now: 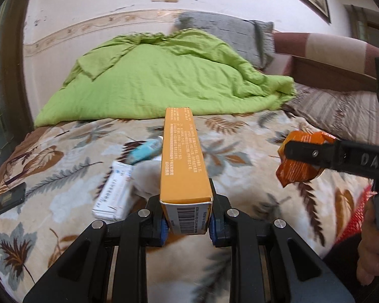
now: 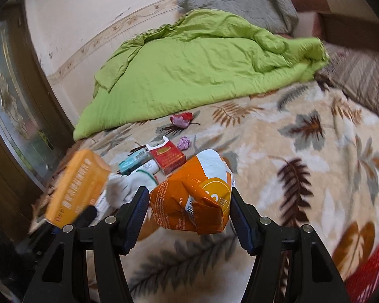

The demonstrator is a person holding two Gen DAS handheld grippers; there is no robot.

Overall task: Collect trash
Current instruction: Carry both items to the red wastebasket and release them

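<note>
Both jaws are loaded above the bed: left gripper [image 1: 187, 223] clamps the orange box [image 1: 183, 161] at its near end, long axis running straight ahead; right gripper [image 2: 189, 209] squeezes a crumpled orange wrapper [image 2: 189, 197]. Remaining litter, including a red packet [image 2: 167, 157], lies ahead.

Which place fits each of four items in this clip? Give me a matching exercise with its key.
Things:
1. long yellow box
2. crumpled orange packet
3. red cigarette pack
4. green quilt

Places:
A. lying on the leaf-print blanket, flap open
B. clamped in the left tongs
C. heaped at the far side of the bed
D. between the pads of the right tongs

Pairs: 1-B, 2-D, 3-A, 4-C
</note>
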